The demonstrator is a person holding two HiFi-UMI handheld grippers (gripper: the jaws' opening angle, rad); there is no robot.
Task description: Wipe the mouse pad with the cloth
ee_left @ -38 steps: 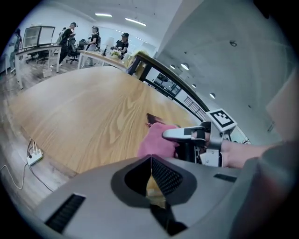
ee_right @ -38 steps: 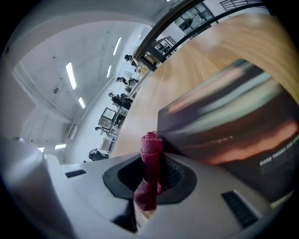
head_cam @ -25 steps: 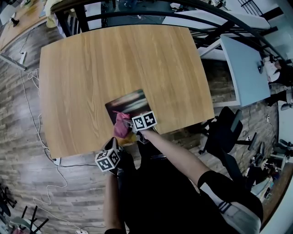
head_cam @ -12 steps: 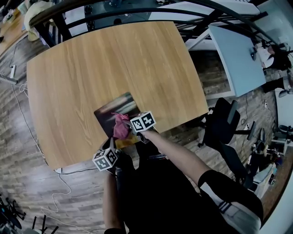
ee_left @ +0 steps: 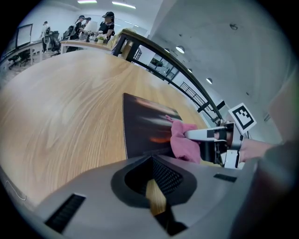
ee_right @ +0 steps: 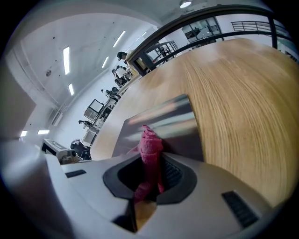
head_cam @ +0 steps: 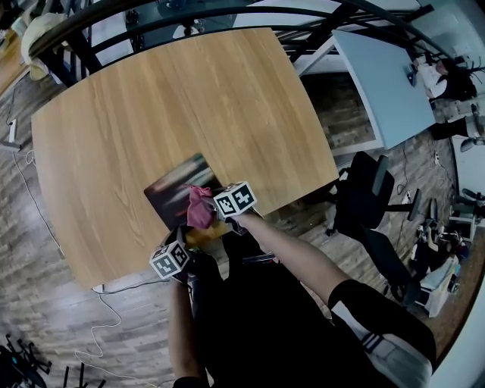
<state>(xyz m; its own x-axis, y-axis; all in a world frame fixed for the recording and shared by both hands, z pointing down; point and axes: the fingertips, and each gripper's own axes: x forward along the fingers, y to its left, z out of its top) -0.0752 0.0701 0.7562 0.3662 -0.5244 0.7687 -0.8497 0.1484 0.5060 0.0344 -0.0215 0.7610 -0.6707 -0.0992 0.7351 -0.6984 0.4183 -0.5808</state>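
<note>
A dark mouse pad (head_cam: 176,189) lies near the front edge of the wooden table (head_cam: 151,98). My right gripper (head_cam: 214,211) is shut on a pink cloth (head_cam: 199,206), which rests on the pad's near right part. In the right gripper view the cloth (ee_right: 150,149) stands bunched between the jaws of the right gripper (ee_right: 149,163), over the pad (ee_right: 159,123). My left gripper (head_cam: 179,244) sits at the table's front edge, just short of the pad's near edge. In its own view the left gripper (ee_left: 152,163) is shut and holds nothing, facing the pad (ee_left: 145,128) and the cloth (ee_left: 183,142).
A black office chair (head_cam: 371,204) stands right of the table, with a pale blue desk (head_cam: 379,68) beyond it. A dark railing (head_cam: 151,19) runs along the table's far side. Cables (head_cam: 30,197) trail on the floor at the left. People stand far off (ee_left: 105,25).
The right gripper and the cloth have slid rightward along the pad's near part. The head view has shifted, so the table sits further left in frame. The left gripper has held its place.
</note>
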